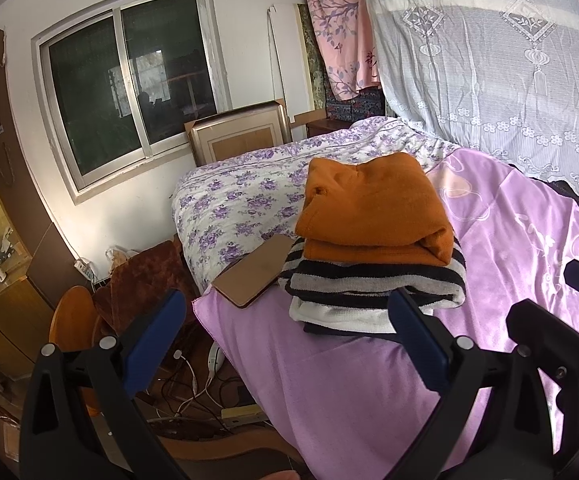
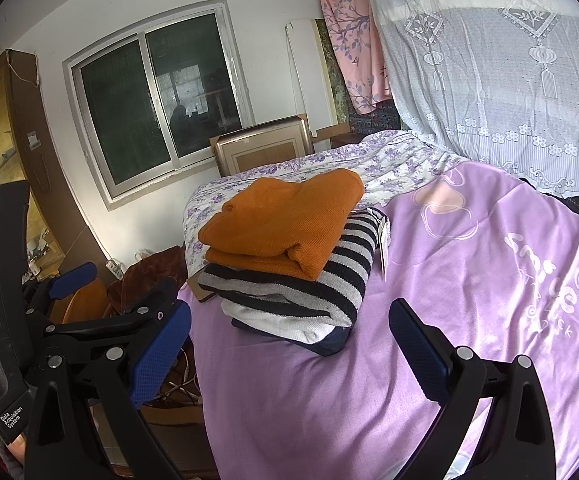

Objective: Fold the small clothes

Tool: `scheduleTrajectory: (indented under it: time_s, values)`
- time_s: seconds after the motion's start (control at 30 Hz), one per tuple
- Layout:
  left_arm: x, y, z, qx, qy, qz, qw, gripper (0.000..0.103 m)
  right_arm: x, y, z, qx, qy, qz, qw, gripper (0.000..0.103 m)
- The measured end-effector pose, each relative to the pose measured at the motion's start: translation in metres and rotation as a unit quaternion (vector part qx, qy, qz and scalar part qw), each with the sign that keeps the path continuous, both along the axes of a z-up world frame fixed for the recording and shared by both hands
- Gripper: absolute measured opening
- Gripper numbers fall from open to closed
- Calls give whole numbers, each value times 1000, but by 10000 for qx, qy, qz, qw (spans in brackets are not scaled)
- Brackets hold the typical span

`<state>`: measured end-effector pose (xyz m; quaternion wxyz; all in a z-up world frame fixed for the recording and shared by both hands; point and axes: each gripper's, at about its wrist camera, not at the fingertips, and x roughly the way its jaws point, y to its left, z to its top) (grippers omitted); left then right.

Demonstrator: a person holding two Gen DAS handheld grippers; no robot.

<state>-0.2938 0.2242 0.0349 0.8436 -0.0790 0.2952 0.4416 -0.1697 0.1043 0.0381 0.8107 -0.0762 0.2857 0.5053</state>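
Observation:
A folded orange garment [image 1: 369, 208] [image 2: 285, 224] lies on top of a folded black-and-white striped garment [image 1: 373, 280] [image 2: 329, 280]. The stack rests near the left edge of a purple blanket [image 1: 369, 400] [image 2: 469, 280] on the bed. My left gripper [image 1: 289, 332] [image 2: 113, 286] is open and empty, just short of the stack's front edge. My right gripper [image 2: 289, 344] [image 1: 561, 300] is also open and empty. It hovers over the blanket in front of the stack, to the right of the left gripper.
A flat brown card [image 1: 255, 276] [image 2: 201, 290] lies against the stack's left side. Behind is a floral quilt [image 1: 241, 200], and a lace curtain [image 1: 489, 60] hangs at the right. Left of the bed the floor holds cables [image 1: 193, 392], a wooden stool [image 1: 73, 316] and brown fabric [image 1: 145, 276].

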Motion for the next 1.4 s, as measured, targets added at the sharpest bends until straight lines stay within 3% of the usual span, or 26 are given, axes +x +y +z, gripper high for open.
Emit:
scheduleTrajectory:
  time_s: [1.4]
  values:
    - [0, 3, -1, -17, -32, 12, 10000, 98, -3, -1, -2, 12, 10, 41, 10000, 100]
